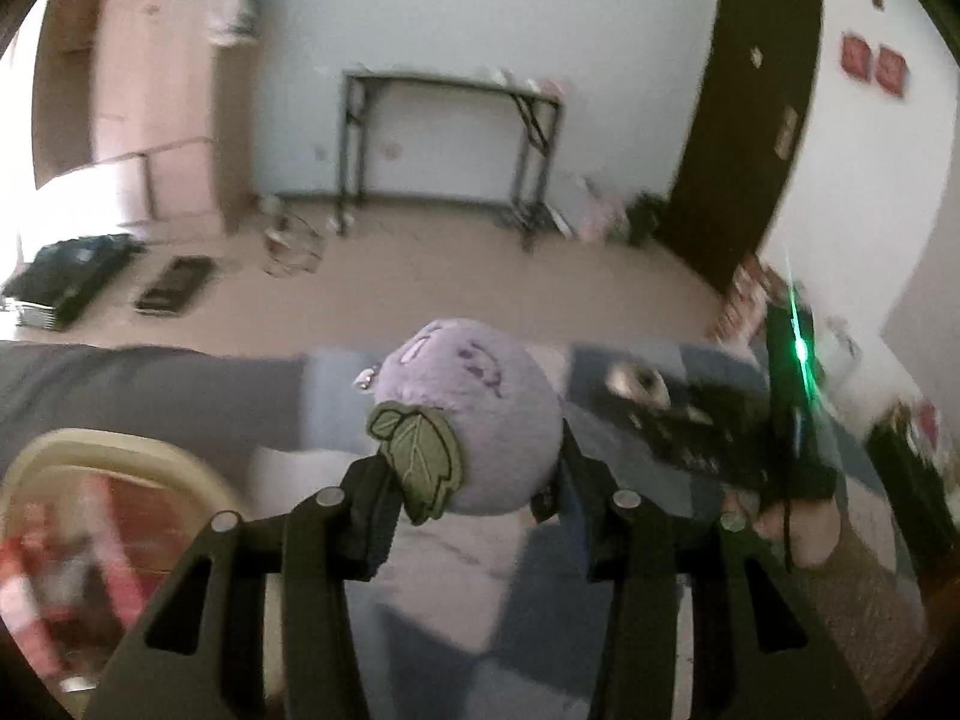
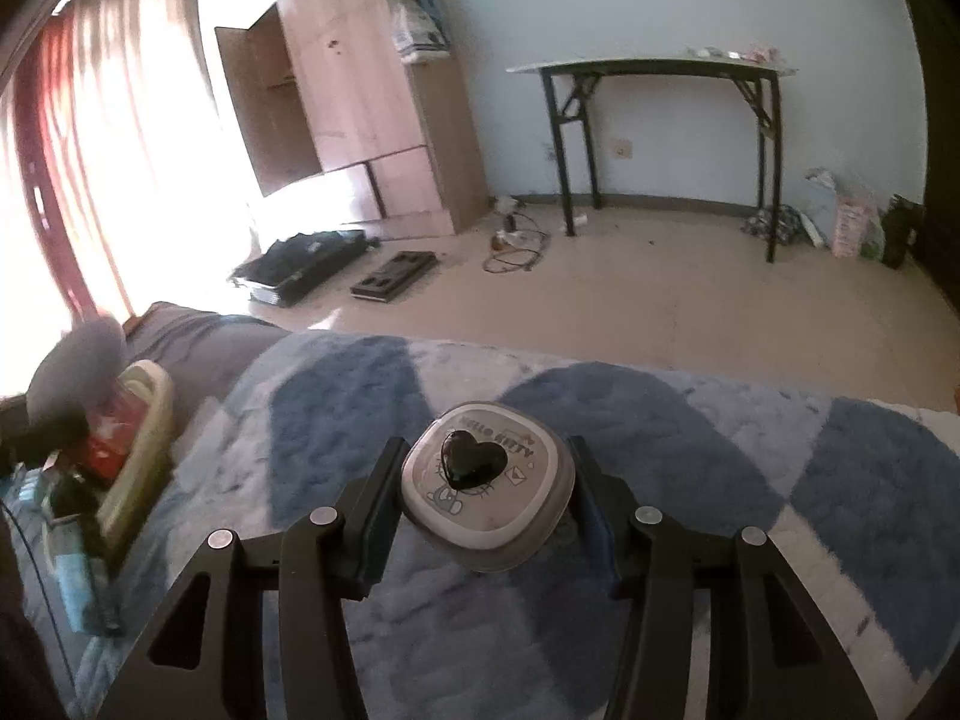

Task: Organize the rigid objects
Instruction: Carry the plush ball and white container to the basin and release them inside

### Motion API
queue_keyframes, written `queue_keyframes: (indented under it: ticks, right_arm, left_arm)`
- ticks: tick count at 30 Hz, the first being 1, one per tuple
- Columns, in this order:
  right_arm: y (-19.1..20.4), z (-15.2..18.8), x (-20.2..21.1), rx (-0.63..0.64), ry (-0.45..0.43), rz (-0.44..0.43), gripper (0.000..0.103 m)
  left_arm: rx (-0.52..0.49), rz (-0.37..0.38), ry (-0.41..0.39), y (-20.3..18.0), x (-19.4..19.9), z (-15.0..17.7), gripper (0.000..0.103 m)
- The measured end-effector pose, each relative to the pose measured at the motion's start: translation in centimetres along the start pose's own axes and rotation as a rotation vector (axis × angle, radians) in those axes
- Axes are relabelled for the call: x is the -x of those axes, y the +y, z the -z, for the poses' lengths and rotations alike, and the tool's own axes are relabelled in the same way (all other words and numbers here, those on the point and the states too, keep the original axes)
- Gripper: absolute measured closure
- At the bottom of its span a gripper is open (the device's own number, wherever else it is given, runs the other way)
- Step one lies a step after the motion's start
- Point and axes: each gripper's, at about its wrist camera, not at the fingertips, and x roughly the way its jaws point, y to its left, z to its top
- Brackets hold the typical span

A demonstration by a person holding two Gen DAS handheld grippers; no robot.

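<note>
Above the blue checkered blanket (image 2: 690, 438), the right gripper (image 2: 483, 483) is clamping a rounded Hello Kitty case (image 2: 489, 492) with a black heart, open bedding surrounding it. Beside the cream basket (image 1: 108, 450), the left gripper (image 1: 474, 474) is squeezing a purple plush (image 1: 480, 414).

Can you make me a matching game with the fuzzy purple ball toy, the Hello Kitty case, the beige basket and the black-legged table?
Things:
1. round purple plush toy with a green leaf
2. grey Hello Kitty case with a black heart
3. beige plastic basket
4. black-legged folding table

Places:
A. against the far wall
B. between the right gripper's fingers
C. on the bed's left side
D. between the left gripper's fingers

Pairs: 1-D, 2-B, 3-C, 4-A
</note>
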Motion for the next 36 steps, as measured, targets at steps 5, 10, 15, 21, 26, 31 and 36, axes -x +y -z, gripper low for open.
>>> queue_keyframes:
  ticks: [5,10,15,21,26,31,36]
  right_arm:
    - [4.8,0.5,1.9,0.104,0.002,-0.090,0.052]
    - [11.0,1.2,2.4,0.229,0.060,-0.229,0.052]
    - [16.5,1.9,1.2,0.361,0.154,-0.329,0.052]
    - [20.7,1.0,-0.6,0.398,0.226,-0.451,0.052]
    - [23.5,-0.3,-3.7,0.446,0.238,-0.427,0.052]
    - [26.0,0.7,-6.0,0.491,0.315,-0.447,0.052]
    - [28.5,1.6,-7.7,0.530,0.324,-0.437,0.052]
  left_arm:
    - [-0.108,-0.135,-0.055,3.5,5.3,-1.1,0.057]
    - [-0.031,-0.305,-0.035,10.9,11.4,3.8,0.056]
    - [0.051,-0.393,0.011,13.8,14.1,11.3,0.056]
    - [0.033,-0.401,0.067,12.8,12.9,14.0,0.056]
    - [0.034,-0.348,0.120,13.0,12.8,15.1,0.056]
    - [0.067,-0.346,0.146,14.0,11.2,15.8,0.056]
    - [0.094,-0.363,0.163,15.5,9.5,16.4,0.057]
